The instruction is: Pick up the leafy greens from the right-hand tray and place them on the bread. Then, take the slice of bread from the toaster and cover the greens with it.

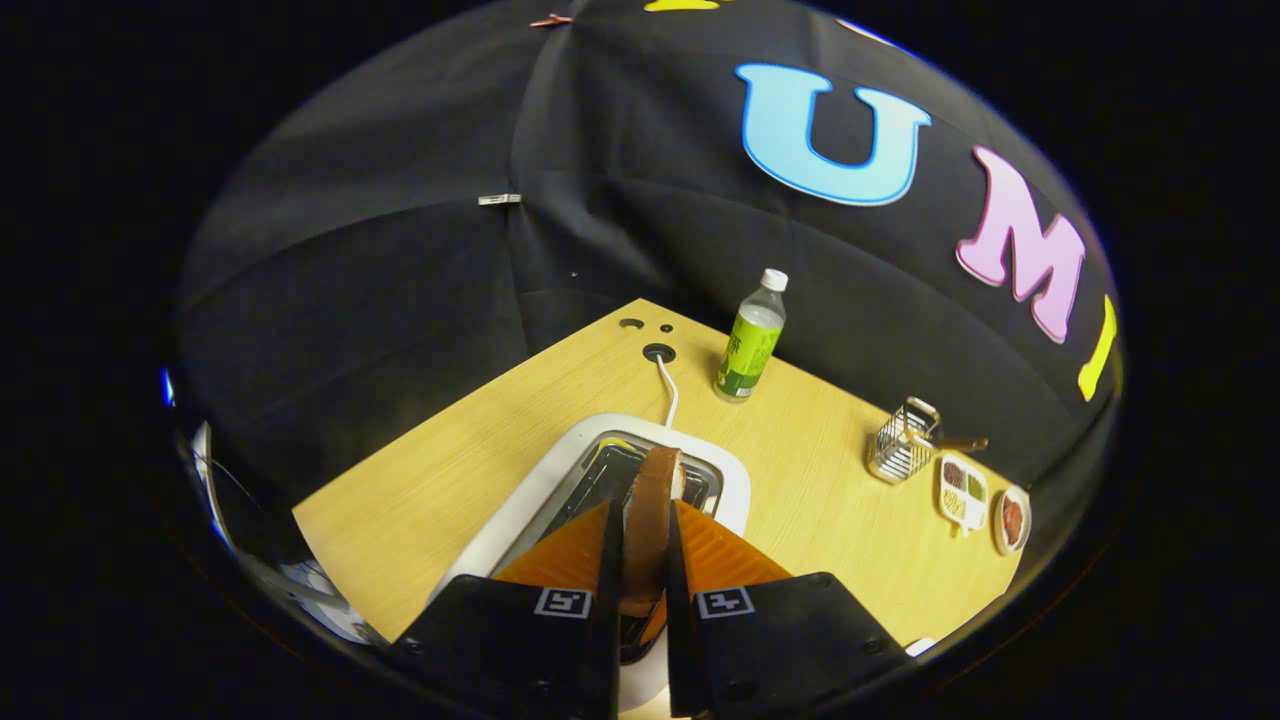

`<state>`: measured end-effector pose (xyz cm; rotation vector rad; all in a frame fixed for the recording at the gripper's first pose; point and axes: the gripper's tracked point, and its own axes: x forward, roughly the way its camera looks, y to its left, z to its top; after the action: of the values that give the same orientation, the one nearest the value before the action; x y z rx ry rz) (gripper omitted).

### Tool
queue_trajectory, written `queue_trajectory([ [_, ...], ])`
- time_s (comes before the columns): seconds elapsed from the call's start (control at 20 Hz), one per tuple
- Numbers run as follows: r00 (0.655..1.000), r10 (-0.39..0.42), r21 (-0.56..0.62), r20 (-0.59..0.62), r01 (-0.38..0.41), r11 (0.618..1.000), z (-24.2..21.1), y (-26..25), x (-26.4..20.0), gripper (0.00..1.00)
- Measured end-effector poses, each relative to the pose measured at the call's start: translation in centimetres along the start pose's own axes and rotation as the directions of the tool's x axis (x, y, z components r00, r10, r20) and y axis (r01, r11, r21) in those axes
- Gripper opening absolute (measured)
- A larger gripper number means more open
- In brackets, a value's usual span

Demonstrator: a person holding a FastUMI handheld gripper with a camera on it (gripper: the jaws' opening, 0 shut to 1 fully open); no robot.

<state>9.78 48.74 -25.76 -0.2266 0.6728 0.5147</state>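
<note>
Your claw point(640, 560) points steeply down at the lower centre of the frame, its fingers narrowed onto the slice of bread point(652, 515), which stands on edge between them, over the toaster point(520, 520) slot. Beyond, a white cord point(668, 392) runs across the worktop point(450, 480) toward a green bottle point(750, 345). At right sit a wire basket point(903, 452) and two small dishes point(963, 492).

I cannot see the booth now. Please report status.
Gripper shut on bread slice, edge-on between fingers, above toaster. Bottle and rack beyond, clear of path.
</note>
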Motion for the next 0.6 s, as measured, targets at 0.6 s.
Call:
queue_trajectory([
  [0.6, 0.994, 0.098, 0.025, 0.046, -0.1, 0.995, 2.8, 0.0, -3.0, 0.14],
])
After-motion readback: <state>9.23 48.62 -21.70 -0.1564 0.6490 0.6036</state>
